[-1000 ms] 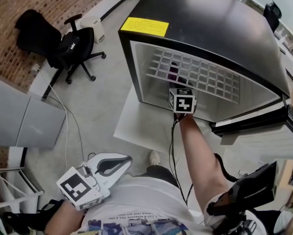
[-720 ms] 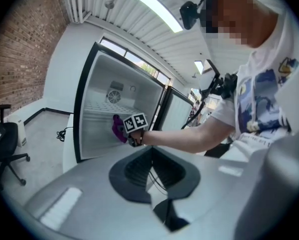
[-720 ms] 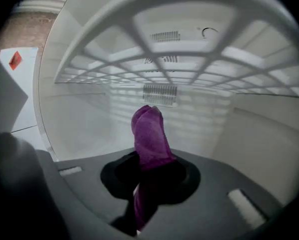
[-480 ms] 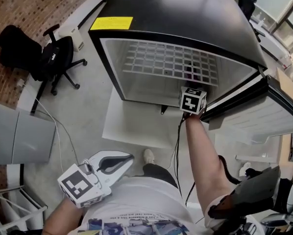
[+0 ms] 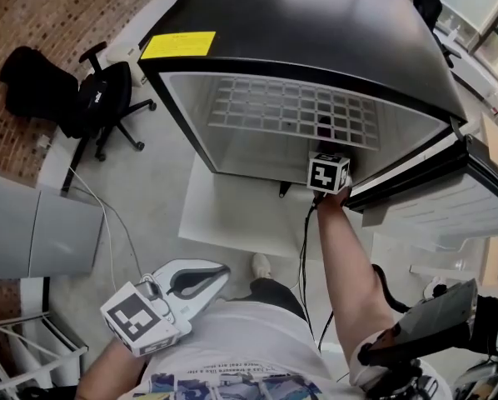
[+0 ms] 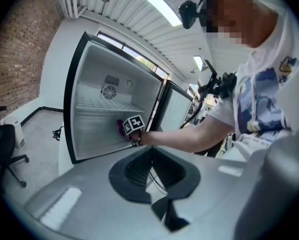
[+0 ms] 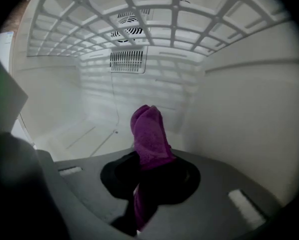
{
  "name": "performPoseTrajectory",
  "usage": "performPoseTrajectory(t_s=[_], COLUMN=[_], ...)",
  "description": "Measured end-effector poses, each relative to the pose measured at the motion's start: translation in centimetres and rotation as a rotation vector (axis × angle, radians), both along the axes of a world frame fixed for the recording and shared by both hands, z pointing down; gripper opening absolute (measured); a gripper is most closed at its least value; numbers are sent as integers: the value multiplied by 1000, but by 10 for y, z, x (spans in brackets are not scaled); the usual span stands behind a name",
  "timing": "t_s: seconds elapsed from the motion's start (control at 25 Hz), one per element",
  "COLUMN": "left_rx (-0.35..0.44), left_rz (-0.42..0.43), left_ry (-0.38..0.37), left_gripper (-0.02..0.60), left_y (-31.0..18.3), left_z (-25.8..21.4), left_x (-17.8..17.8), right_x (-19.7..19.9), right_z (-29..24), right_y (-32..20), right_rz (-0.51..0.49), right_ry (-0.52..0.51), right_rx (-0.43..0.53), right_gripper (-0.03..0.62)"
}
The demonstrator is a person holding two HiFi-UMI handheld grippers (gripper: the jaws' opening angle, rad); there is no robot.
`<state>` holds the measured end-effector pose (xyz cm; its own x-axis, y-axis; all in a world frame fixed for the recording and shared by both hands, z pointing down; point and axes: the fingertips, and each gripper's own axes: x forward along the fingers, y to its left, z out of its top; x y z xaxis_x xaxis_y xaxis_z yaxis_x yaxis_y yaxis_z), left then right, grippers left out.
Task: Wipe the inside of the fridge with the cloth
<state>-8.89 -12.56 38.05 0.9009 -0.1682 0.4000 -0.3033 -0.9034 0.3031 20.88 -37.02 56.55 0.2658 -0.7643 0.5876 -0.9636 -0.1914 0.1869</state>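
Note:
The black fridge (image 5: 316,32) stands open, showing a white inside and a wire shelf (image 5: 291,111). My right gripper (image 5: 328,174) reaches into the opening at its lower right and is shut on the purple cloth (image 7: 149,134). The cloth sticks up past the jaws, close to the fridge's right inner wall (image 7: 239,119). Whether it touches the wall I cannot tell. My left gripper (image 5: 222,268) is held low by the person's torso, far from the fridge, shut and holding nothing. In the left gripper view the fridge (image 6: 89,124), the cloth (image 6: 120,127) and the person's arm show ahead.
The fridge door (image 5: 449,198) hangs open at the right. A white mat (image 5: 232,219) lies under the fridge, and a cable (image 5: 303,248) runs down from the right gripper. A black office chair (image 5: 107,98) stands left of the fridge, a grey cabinet (image 5: 32,232) nearer. Vents (image 7: 127,59) mark the fridge's back wall.
My right gripper has carried the cloth from the middle of the fridge opening over to its right side. The left gripper has stayed in place.

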Motion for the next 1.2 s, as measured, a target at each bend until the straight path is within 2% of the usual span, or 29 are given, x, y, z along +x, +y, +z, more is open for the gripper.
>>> performPoseTrajectory(t_s=[0.2,0.56,0.88,1.2], left_rx=[-9,13,4,5], left_rz=[-16,-56,-142,-215], left_ry=[7,1,8,6], left_gripper=[6,6,6,6], left_y=[-5,-11,-11,-7], left_z=[-3,1,1,0], left_x=[5,-9,-35,-61], right_x=[-20,-66,-115,-165], right_z=[1,8,11,5], right_y=[-12,-32,-52,-73], right_rz=[-54,-160,-240,-305], right_ry=[-24,-39,-52,-108], right_rx=[-5,-30,-40,-3], right_gripper=[52,52,52,52])
